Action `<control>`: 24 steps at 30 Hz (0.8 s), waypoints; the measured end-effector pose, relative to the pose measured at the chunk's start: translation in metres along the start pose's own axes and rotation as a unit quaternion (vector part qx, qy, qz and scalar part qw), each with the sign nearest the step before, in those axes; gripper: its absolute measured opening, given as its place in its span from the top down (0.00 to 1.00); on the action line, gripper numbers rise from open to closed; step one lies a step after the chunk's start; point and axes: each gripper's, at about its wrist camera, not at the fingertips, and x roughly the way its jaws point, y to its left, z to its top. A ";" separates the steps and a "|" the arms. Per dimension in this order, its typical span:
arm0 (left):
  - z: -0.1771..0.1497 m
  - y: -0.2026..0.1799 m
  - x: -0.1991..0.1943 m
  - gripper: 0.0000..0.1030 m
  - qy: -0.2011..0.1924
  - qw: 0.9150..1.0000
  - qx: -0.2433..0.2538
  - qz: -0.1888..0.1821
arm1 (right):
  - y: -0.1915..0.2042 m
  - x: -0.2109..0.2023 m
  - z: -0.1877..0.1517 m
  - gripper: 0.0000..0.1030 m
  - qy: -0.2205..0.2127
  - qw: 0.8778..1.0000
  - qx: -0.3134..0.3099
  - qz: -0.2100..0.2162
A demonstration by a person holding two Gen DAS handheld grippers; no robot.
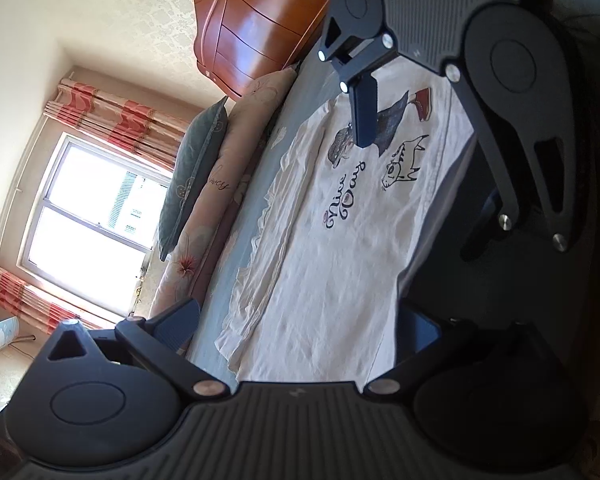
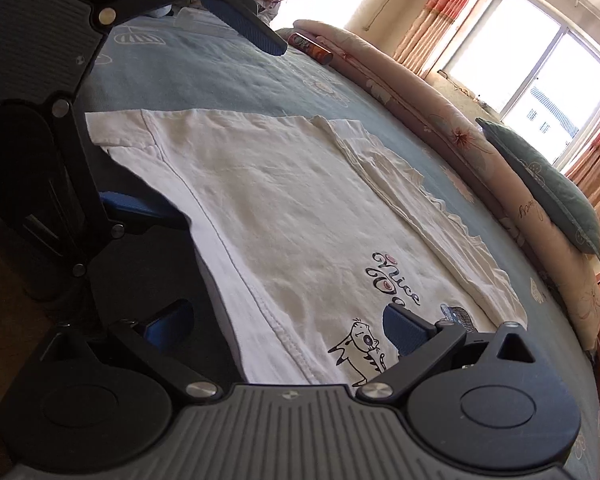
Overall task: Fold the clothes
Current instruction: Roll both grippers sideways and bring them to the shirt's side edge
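Two claws straddle the near edge of the white shirt (image 2: 284, 208), which lies flat on the blue bed cover (image 2: 204, 68), its far side already folded in. The left claw (image 1: 300, 332) and right claw (image 2: 288, 320) are both spread wide, gripping nothing. Closing unevenly could catch only the top layer, or pinch the cover too, dragging the shirt askew. Lifting one end faster would likely twist the fold and undo the tucked side.

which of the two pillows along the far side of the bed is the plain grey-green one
The smaller grey-green cushion, leaning on top of the long pink floral bolster, nearer the window.
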 end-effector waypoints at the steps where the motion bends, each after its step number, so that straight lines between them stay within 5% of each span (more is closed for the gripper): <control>1: 0.000 0.000 0.000 0.00 0.000 1.000 -0.001 -0.002 | 0.001 0.001 0.000 0.01 -0.002 1.000 -0.003 -0.013; 4: -0.003 -0.002 -0.002 0.00 0.001 1.000 -0.006 -0.011 | 0.001 0.002 0.002 0.01 -0.006 0.998 -0.018 -0.063; 11: -0.001 -0.008 0.011 0.00 0.009 1.000 -0.017 -0.018 | -0.004 -0.005 0.008 0.01 -0.026 0.995 -0.036 -0.091; 14: -0.007 -0.005 0.018 0.12 0.030 0.999 -0.026 -0.017 | -0.007 -0.004 0.006 0.01 -0.023 0.996 -0.030 -0.085; 16: -0.013 0.000 0.020 0.30 0.047 0.998 -0.036 -0.025 | -0.006 -0.002 0.002 0.01 -0.016 0.996 -0.032 -0.080; 24: -0.039 0.002 0.014 0.34 0.085 0.995 -0.038 -0.031 | -0.017 -0.008 -0.045 0.05 0.041 0.988 -0.060 -0.133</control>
